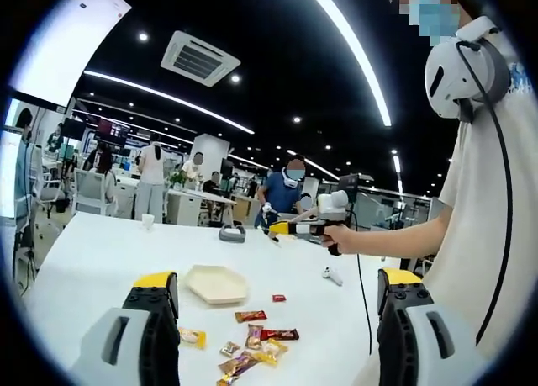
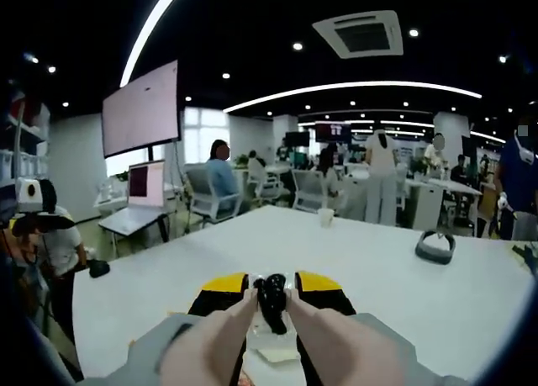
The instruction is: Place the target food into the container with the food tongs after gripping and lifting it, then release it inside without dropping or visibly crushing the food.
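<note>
Left gripper view, snacks point(image 1: 255, 346) between open tongs point(image 1: 277, 314)

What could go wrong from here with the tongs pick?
1. The wrapped snacks lie bunched and touching, so the tongs may catch two at once or shove neighbours aside.
2. The right gripper hangs above the table beyond the container, aimed away from the snacks. The swing back is a chance for the tongs to shift in it.
3. The container looks shallow, so a snack released off-centre may slide over its rim.
</note>
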`<state>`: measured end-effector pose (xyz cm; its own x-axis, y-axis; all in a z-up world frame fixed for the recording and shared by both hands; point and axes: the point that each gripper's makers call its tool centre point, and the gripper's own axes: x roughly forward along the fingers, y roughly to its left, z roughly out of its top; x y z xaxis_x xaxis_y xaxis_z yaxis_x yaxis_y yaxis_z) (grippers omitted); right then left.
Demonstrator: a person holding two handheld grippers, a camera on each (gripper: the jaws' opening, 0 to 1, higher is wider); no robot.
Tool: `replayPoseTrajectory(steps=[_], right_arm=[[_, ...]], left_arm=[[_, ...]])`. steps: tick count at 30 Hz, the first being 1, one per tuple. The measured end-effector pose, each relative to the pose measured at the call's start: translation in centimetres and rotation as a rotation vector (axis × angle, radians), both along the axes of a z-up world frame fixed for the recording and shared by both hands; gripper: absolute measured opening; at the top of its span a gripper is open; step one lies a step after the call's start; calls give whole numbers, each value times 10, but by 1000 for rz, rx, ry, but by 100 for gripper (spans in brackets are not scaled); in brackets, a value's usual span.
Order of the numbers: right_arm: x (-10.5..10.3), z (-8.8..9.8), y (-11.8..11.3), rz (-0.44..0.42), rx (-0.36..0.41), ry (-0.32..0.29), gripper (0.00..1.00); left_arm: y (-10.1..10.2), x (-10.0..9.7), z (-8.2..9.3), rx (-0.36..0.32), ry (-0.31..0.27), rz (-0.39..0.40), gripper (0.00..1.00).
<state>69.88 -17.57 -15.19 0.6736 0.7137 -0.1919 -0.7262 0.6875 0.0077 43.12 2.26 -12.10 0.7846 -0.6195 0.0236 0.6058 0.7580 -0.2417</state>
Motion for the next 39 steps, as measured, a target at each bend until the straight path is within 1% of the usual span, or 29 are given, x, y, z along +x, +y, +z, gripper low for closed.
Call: replayPoseTrajectory(steps=[3, 6, 9, 13, 15, 17, 18, 20, 23, 25, 26, 31, 35, 39], right_arm=[[3, 0, 2, -4, 3, -1, 21], [10, -2, 2, -20, 4, -1, 21], [15, -2, 1, -33, 13, 1, 21], [22, -5, 0, -46, 21, 5, 21], [25, -7, 1, -47, 23, 10, 21], [27, -9, 1, -49, 24, 13, 21], [27, -9, 1, -49, 24, 13, 21], [28, -10, 0, -49, 25, 14, 21], [33, -11, 1, -48, 30, 12, 21], [35, -11, 1, -46, 31, 13, 21], [37, -10, 4, -42, 29, 8, 21], [41, -9, 10, -31, 37, 5, 21], [46, -11, 20, -13, 26, -2, 21], [50, -13, 25, -2, 22, -5, 21]], left_arm=[[1, 2, 1, -1, -1, 2, 99], [2, 3, 0, -2, -1, 5, 99], [2, 4, -1, -8, 6, 4, 99], [3, 7, -2, 0, 14, -1, 99], [5, 10, 0, -9, 11, 9, 99], [10, 13, -3, 18, 26, 35, 99], [14, 13, -3, 21, 30, 46, 99], [19, 13, 0, 10, 27, 57, 99], [21, 13, 3, -5, 25, 55, 99], [19, 13, 7, -8, 19, 56, 99], [14, 15, 8, -3, 19, 51, 99], [-4, 13, 4, 7, 26, 39, 99], [-7, 12, 1, 50, 35, 82, 99], [-8, 7, 6, 25, 25, 85, 99]])
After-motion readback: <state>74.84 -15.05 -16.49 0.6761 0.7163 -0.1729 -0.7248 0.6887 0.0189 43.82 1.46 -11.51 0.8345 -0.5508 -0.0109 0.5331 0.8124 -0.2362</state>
